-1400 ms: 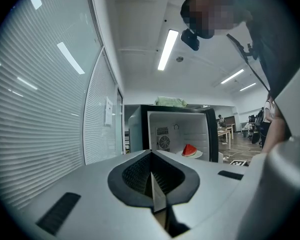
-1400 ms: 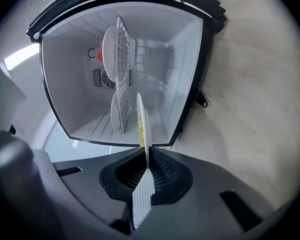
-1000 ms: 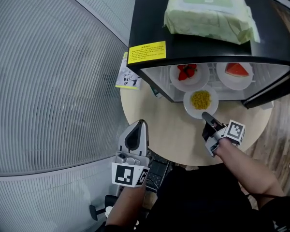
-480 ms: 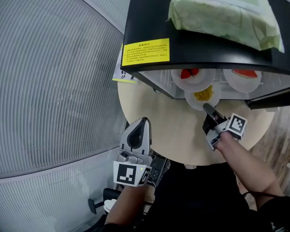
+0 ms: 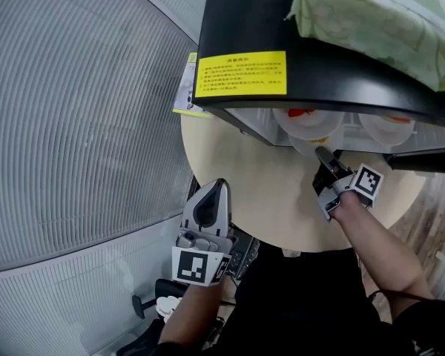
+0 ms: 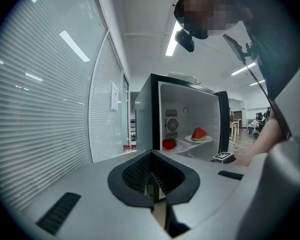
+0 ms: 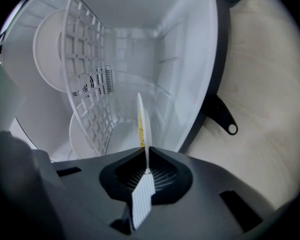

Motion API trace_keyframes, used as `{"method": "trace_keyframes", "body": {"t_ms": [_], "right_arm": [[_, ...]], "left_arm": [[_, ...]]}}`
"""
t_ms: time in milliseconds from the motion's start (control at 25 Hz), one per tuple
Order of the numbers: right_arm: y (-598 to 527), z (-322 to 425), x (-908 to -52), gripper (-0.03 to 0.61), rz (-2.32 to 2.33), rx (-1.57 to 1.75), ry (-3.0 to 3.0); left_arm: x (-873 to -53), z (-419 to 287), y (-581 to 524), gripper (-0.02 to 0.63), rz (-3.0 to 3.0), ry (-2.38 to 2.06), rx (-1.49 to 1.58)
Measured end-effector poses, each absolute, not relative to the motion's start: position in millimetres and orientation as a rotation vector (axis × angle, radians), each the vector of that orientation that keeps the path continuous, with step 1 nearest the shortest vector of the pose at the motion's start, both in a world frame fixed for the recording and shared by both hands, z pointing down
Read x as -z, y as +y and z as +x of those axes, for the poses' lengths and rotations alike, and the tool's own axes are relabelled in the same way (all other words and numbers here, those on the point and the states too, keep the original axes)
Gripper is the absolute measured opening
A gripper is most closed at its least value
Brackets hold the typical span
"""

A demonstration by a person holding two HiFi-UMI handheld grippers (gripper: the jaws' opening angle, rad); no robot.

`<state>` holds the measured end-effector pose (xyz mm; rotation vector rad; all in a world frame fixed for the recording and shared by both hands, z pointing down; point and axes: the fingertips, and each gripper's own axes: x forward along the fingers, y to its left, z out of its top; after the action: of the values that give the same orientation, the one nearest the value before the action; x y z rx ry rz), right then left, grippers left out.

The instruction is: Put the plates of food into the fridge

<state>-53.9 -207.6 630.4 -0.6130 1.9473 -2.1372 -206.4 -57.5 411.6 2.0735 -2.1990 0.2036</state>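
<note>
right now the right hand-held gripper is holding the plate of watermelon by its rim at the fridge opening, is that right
Not quite. The right hand-held gripper holds the plate of yellow food by its rim at the fridge opening, as the right gripper view shows. The watermelon plate already sits inside, seen in the left gripper view.

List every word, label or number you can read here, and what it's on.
Yellow label on the fridge: print too small to read.
Green pack on top: print blurred.
Leaflet on the table: unreadable.
No text reads clearly.
</note>
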Motion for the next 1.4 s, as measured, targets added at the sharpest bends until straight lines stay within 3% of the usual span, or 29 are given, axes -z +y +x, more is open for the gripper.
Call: {"method": "trace_keyframes", "body": {"t_ms": [1400], "right_arm": [[-248.0, -88.6, -651.2, 0.022, -0.751, 2.184, 1.954]], "left_arm": [[-426.1, -263.3, -42.7, 0.005, 1.934, -2.247, -0.186]]}}
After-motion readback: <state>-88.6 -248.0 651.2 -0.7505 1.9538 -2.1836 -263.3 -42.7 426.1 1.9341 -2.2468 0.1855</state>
